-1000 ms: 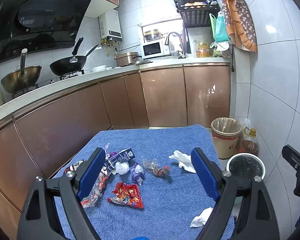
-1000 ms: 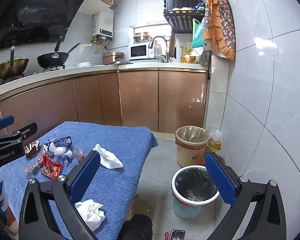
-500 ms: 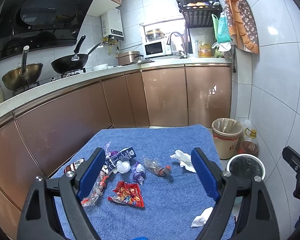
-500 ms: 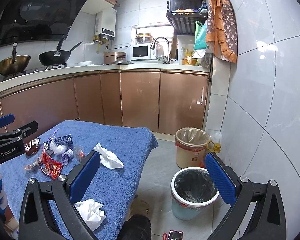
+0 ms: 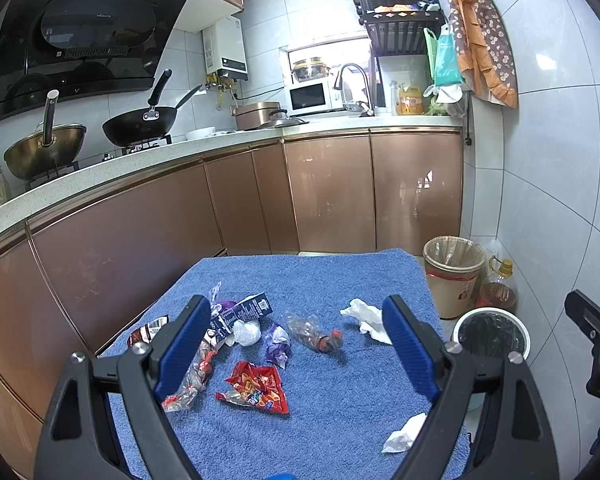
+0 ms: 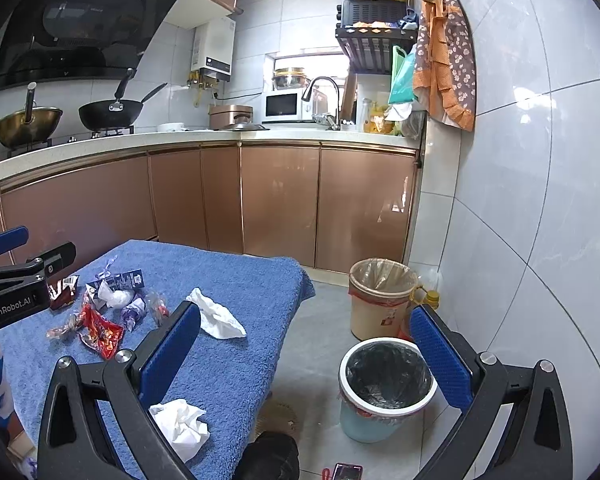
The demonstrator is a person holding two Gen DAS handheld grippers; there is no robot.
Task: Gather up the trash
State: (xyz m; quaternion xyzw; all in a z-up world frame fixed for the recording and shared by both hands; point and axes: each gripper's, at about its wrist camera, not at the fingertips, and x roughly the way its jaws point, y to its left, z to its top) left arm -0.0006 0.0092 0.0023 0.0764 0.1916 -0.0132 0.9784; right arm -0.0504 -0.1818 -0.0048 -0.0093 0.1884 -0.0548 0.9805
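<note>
left gripper [image 5: 296, 344] jaws wide apart, empty; wrappers [image 5: 256, 388] and bottle [image 5: 316, 334] lie between them. right gripper [image 6: 306, 352] likewise spread, bin [image 6: 386, 388] between its jaws.

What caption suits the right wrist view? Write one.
Open right gripper hovers above tissues, wrappers and a black-lined bin.

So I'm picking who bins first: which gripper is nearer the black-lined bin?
Right. The right gripper hangs open at the table's edge with the black-lined bin just below; the left gripper hangs open over the litter, the bin off to its right.
</note>
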